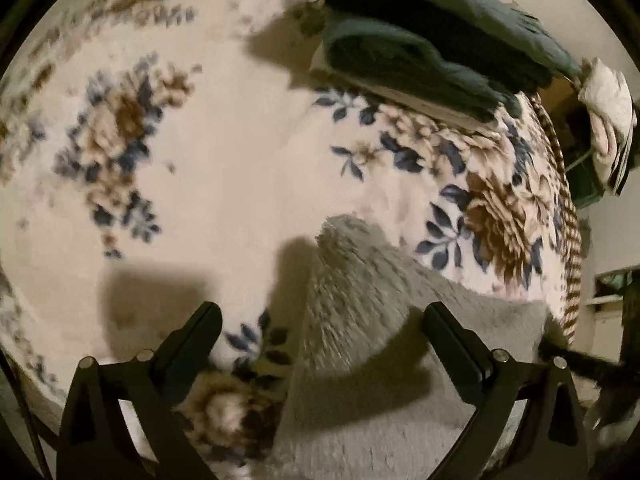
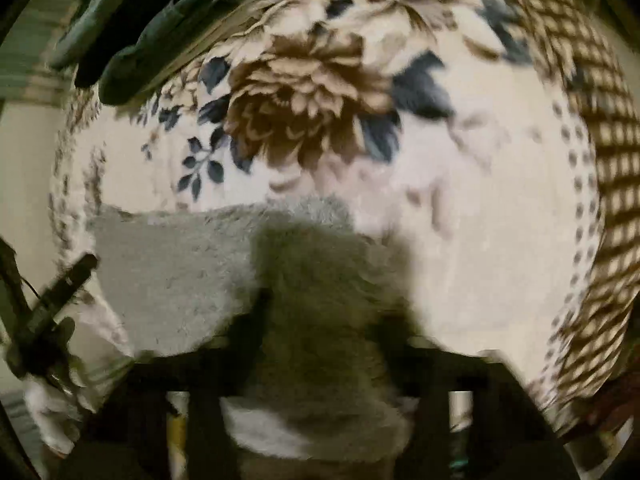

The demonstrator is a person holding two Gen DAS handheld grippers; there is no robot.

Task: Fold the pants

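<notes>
The grey fuzzy pants (image 1: 380, 320) lie on a floral blanket (image 1: 240, 160). In the left wrist view my left gripper (image 1: 320, 316) is open and empty, its jaws wide apart just above the pants' left edge. In the right wrist view the pants (image 2: 172, 272) spread to the left, and a bunched part of them (image 2: 324, 320) sits between the blurred dark fingers of my right gripper (image 2: 324, 320), which is shut on it. The left gripper (image 2: 60, 292) shows at the left edge of the right wrist view.
A stack of dark green folded clothes (image 1: 420, 40) lies at the far side of the blanket, also at the top left of the right wrist view (image 2: 152, 20). The blanket's brown checked border (image 2: 592, 160) marks the bed's right edge. White bundled cloth (image 1: 608, 120) sits beyond it.
</notes>
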